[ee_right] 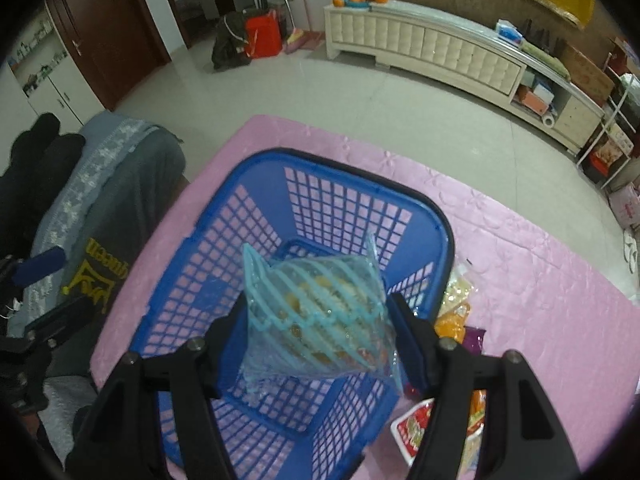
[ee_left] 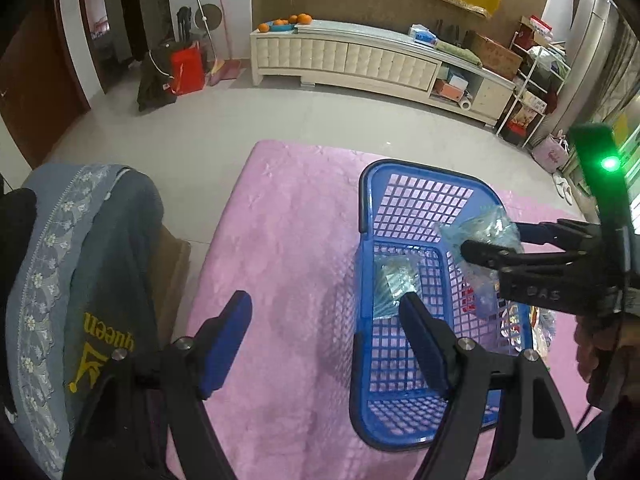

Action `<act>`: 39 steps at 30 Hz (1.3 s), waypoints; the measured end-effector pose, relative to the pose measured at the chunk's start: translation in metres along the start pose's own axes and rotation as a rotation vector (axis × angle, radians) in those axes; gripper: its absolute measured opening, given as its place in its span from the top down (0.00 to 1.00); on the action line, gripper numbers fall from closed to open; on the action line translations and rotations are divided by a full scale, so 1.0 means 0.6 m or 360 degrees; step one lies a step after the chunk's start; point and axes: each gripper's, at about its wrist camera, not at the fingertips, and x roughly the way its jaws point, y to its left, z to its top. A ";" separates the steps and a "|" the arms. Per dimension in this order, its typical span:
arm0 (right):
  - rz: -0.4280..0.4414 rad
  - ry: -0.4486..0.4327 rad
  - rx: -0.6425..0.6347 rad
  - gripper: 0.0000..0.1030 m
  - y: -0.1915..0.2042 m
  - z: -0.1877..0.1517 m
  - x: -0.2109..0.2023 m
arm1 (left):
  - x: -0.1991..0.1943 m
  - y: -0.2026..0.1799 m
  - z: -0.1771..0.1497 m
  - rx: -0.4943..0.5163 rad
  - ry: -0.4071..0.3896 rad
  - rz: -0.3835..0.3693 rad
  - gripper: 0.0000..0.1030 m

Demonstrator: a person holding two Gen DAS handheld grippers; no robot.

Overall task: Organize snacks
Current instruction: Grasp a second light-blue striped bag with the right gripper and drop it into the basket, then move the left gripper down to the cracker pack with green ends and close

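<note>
A blue plastic basket [ee_left: 400, 208] [ee_right: 280, 184] stands on a pink cloth. My right gripper [ee_right: 316, 324] is shut on a light-blue striped snack bag [ee_right: 316, 308] and holds it above the basket; it also shows in the left wrist view [ee_left: 486, 240], with the same bag [ee_left: 486, 230]. One clear snack packet [ee_left: 394, 284] lies on the basket floor. My left gripper [ee_left: 324, 316] is open and empty, its right finger over the basket's left wall. More snack packets [ee_right: 454, 320] lie on the cloth right of the basket.
A grey-blue garment [ee_left: 88, 264] drapes over something left of the pink cloth [ee_left: 280, 240]. A red-and-white packet [ee_right: 412, 428] lies near the basket's right front. A long white cabinet [ee_left: 360, 60] and a tiled floor are beyond.
</note>
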 end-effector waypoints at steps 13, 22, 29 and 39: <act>-0.0077 0.0101 -0.0036 0.27 -0.010 0.011 0.057 | 0.038 -0.007 -0.006 -0.0015 0.0026 -0.0027 0.28; -0.0006 -0.0071 -0.0054 0.23 0.003 -0.014 -0.031 | -0.013 -0.029 -0.027 0.0017 -0.0079 -0.0041 0.28; 0.0013 -0.0295 -0.0118 0.23 0.036 -0.067 -0.134 | -0.077 -0.062 -0.061 0.0051 -0.0201 -0.0034 0.28; 0.0117 -0.0538 -0.0100 0.23 0.052 -0.141 -0.227 | -0.140 -0.101 -0.103 0.0093 -0.0298 -0.0066 0.28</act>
